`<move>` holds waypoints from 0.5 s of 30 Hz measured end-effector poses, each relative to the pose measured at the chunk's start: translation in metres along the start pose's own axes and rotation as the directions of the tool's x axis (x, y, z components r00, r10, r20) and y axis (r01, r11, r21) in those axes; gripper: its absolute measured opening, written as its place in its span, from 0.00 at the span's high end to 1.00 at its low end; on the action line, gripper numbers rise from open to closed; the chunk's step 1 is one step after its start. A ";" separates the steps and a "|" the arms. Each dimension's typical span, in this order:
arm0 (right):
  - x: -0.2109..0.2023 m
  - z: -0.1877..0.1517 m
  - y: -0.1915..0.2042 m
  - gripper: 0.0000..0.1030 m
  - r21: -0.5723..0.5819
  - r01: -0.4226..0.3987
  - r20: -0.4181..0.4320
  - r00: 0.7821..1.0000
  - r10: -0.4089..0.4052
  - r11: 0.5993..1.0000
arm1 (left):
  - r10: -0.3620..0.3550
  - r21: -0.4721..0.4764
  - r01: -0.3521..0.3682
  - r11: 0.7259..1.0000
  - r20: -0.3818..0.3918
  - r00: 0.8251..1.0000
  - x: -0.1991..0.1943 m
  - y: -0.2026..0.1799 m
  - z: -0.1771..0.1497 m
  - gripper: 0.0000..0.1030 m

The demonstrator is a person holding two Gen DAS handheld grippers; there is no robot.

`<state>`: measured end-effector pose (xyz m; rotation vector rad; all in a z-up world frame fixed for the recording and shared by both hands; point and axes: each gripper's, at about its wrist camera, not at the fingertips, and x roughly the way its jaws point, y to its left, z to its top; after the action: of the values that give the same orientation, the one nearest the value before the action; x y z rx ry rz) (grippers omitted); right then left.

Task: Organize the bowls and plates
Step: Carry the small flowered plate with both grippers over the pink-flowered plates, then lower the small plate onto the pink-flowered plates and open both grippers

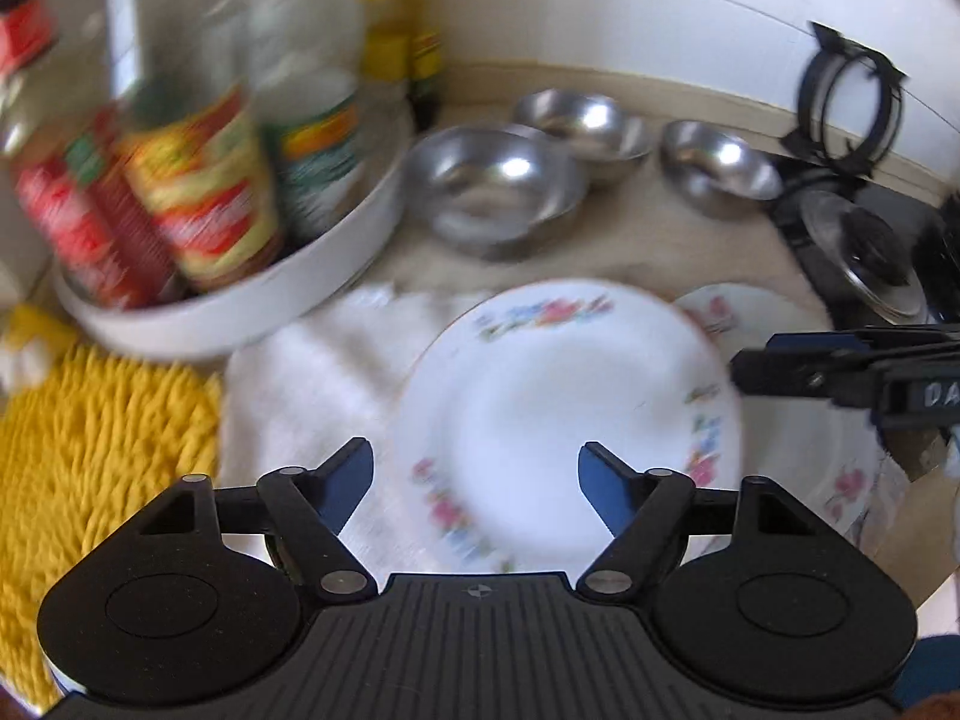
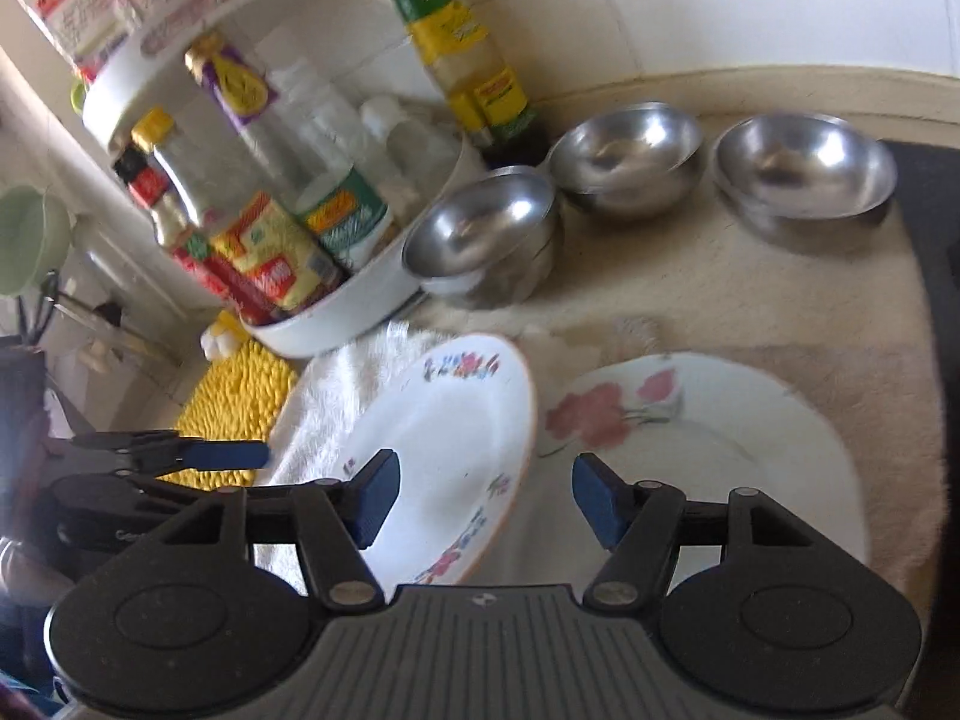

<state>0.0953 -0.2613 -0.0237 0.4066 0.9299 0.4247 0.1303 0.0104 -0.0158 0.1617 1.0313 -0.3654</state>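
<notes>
White-tiled wall (image 2: 690, 6) runs behind a beige stone worktop (image 2: 750, 300), with a raised beige lip along the worktop's back edge. Soft daylight, pale glare on the tiles. Far left corner holds a white two-tier rack (image 2: 336, 312), partly blurred.

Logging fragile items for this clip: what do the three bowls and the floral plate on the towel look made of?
Bowls: likely stainless steel, polished, showing bright mirror-like highlights. Floral plate: apparently glazed ceramic or opal glass, glossy white with printed flowers and a thin coloured rim.
</notes>
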 end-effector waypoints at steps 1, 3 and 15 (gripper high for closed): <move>0.004 -0.001 0.002 0.35 -0.003 -0.006 -0.016 1.000 0.006 1.000 | -0.004 -0.021 0.004 1.000 -0.013 1.000 0.002 0.005 -0.001 0.18; 0.010 -0.002 0.006 0.35 -0.011 -0.001 -0.042 0.999 0.001 1.000 | -0.065 -0.060 0.062 0.996 -0.042 0.997 0.015 0.013 -0.004 0.19; 0.033 -0.002 0.009 0.35 -0.017 0.023 -0.092 0.995 -0.025 1.000 | -0.274 -0.121 0.269 0.955 -0.024 0.961 0.047 0.036 -0.005 0.08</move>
<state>0.1094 -0.2362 -0.0422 0.3632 1.0198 0.4319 0.1614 0.0353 -0.0602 -0.0802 1.1144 -0.5519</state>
